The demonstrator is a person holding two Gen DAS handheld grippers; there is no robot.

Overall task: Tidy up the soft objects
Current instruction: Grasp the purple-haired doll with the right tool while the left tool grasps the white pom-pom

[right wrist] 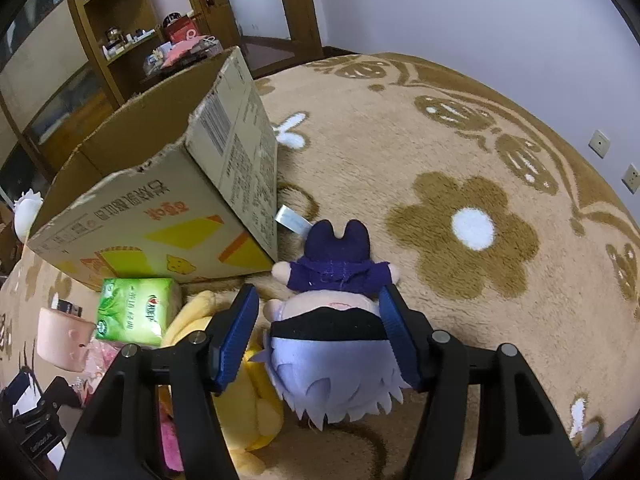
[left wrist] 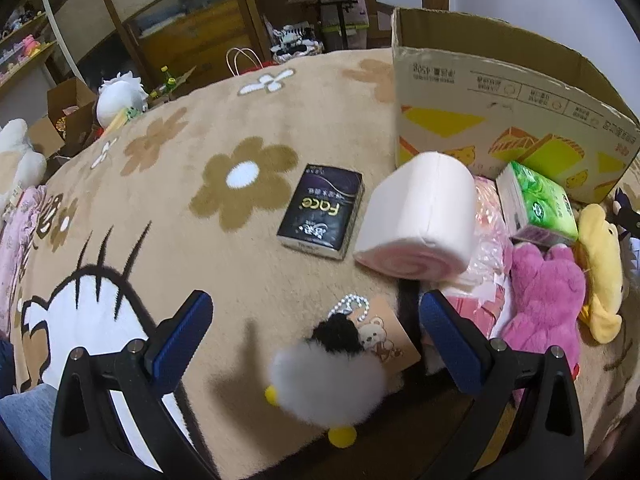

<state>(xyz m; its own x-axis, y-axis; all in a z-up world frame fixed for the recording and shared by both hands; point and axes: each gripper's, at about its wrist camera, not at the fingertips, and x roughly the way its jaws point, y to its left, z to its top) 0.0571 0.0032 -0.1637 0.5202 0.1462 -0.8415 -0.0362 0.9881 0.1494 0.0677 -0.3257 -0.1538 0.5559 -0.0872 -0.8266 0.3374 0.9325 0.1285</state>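
Near the cardboard box [right wrist: 168,216], right gripper [right wrist: 316,332] brackets the purple-clothed doll [right wrist: 332,344], jaws wide; left gripper [left wrist: 316,336] straddles the fluffy keychain [left wrist: 328,380], likewise spread, ready to grasp.

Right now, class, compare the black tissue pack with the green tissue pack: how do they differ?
The black tissue pack lies flat, alone on the blanket; the green tissue pack sits tilted atop the soft pile beside the cardboard box. Black has white lettering; green shows leaves. Both are rectangular wrapped packs.

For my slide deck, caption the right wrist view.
Open right claw straddles a lavender-haired doll on the flowered blanket, beside the cardboard box.
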